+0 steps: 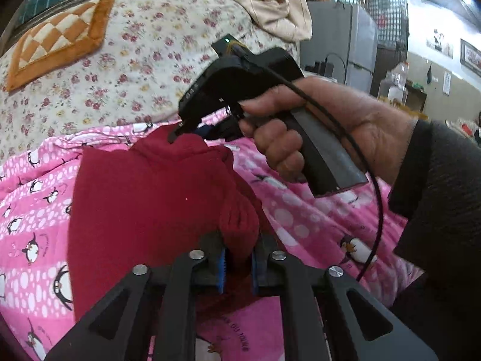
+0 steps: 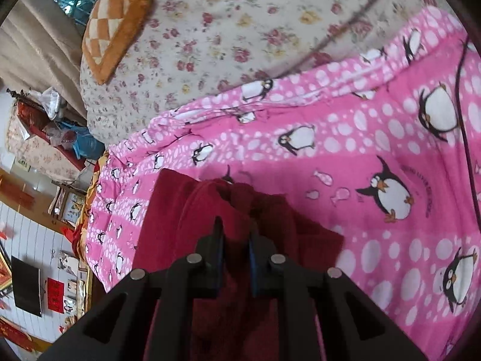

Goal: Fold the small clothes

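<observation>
A small dark red knit garment lies on a pink penguin-print sheet. My left gripper is shut on a bunched fold of the garment at its near edge. My right gripper, held in a hand, shows in the left wrist view at the garment's far edge, pinching cloth there. In the right wrist view the right gripper is shut on a raised ridge of the red garment, with the pink sheet beyond.
A floral quilt lies behind the pink sheet, with an orange checked cushion on it. A black cable hangs from the right gripper. The bed's edge drops to the room at left.
</observation>
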`<state>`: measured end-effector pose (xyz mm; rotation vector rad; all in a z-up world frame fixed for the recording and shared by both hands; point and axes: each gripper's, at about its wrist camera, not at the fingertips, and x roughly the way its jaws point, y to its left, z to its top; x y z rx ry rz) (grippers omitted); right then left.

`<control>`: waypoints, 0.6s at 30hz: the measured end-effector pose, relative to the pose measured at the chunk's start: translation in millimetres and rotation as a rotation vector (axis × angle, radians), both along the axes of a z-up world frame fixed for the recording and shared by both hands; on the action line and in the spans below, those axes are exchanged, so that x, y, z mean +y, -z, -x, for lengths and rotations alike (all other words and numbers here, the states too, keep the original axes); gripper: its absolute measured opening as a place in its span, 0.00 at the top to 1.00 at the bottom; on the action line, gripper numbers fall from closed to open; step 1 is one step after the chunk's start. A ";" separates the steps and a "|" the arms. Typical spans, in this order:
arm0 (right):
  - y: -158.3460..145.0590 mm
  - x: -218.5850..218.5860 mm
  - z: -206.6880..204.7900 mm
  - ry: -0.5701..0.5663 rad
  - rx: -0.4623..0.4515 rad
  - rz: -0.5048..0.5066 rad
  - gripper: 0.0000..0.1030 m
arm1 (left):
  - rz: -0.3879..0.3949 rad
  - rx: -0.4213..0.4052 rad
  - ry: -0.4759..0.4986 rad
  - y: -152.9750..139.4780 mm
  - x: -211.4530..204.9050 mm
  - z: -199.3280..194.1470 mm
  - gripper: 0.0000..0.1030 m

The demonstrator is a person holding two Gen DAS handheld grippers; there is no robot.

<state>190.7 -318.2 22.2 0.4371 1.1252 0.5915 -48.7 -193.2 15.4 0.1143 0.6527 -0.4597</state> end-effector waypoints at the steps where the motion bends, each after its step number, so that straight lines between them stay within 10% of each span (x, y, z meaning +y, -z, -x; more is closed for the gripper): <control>1: 4.0 -1.8 0.0 0.019 -0.004 0.019 0.84 | -0.032 0.007 0.006 6.4 -2.5 -1.2 1.00; 6: 15.3 0.0 6.8 0.053 -0.040 0.095 0.77 | -0.034 0.057 0.031 6.4 6.2 19.0 1.00; 12: -51.4 -7.6 55.7 0.068 -0.257 0.188 0.72 | 0.029 0.000 -0.063 -35.7 72.1 56.9 1.00; 15: -84.8 12.4 102.0 -0.088 -0.436 0.212 0.48 | 0.038 -0.056 -0.215 -43.8 102.2 50.5 1.00; 18: -82.9 50.1 148.0 -0.341 -0.524 0.253 0.38 | 0.049 0.065 -0.304 -17.7 116.0 17.7 1.00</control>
